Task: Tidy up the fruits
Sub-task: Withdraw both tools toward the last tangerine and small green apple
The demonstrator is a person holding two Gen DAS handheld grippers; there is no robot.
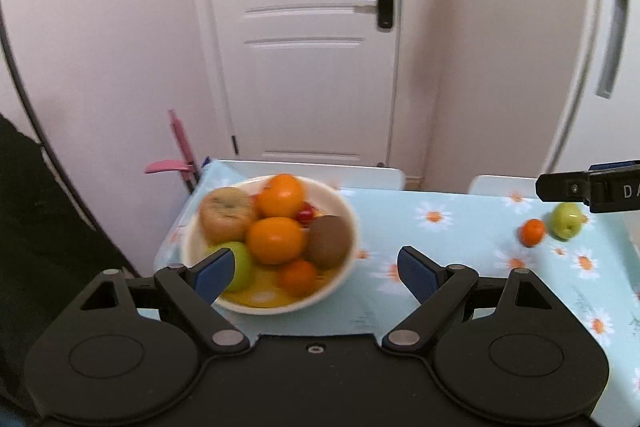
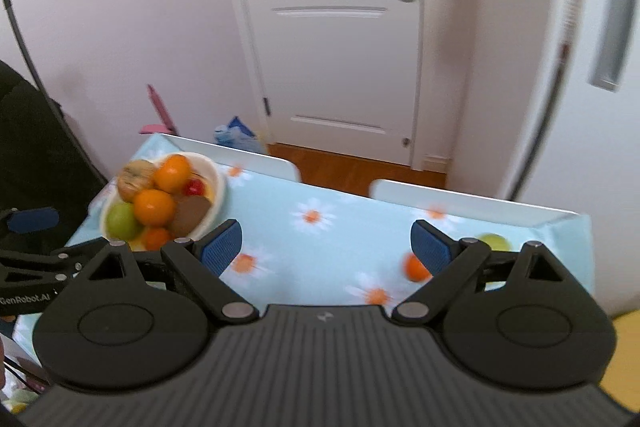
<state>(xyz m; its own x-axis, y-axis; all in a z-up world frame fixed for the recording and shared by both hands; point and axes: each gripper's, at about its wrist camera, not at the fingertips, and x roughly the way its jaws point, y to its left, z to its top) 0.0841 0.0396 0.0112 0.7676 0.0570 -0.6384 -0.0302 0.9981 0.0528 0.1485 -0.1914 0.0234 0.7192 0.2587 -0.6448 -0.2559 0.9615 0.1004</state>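
A white bowl (image 1: pixel 347 211) stands at the table's left end, holding oranges (image 1: pixel 275 239), a kiwi (image 1: pixel 329 241), a green apple (image 1: pixel 242 265), a tan fruit (image 1: pixel 227 213) and something small and red. My left gripper (image 1: pixel 316 269) hovers open over the bowl's near side with nothing between its fingers. To the right, a small orange (image 1: pixel 532 231) and a green apple (image 1: pixel 566 220) lie loose on the cloth. My right gripper (image 2: pixel 326 247) is open and empty above the table's middle; the small orange (image 2: pixel 414 267) and green apple (image 2: pixel 494 241) sit just behind its right finger. The bowl (image 2: pixel 218 183) is at its left.
The table wears a light blue daisy cloth (image 1: pixel 440 247) and has two white chair backs (image 2: pixel 460 201) along its far edge. A white door (image 1: pixel 304 39) and pink walls stand behind. A black dark shape (image 1: pixel 36 227) fills the left side. A pink item (image 1: pixel 176 155) leans by the wall.
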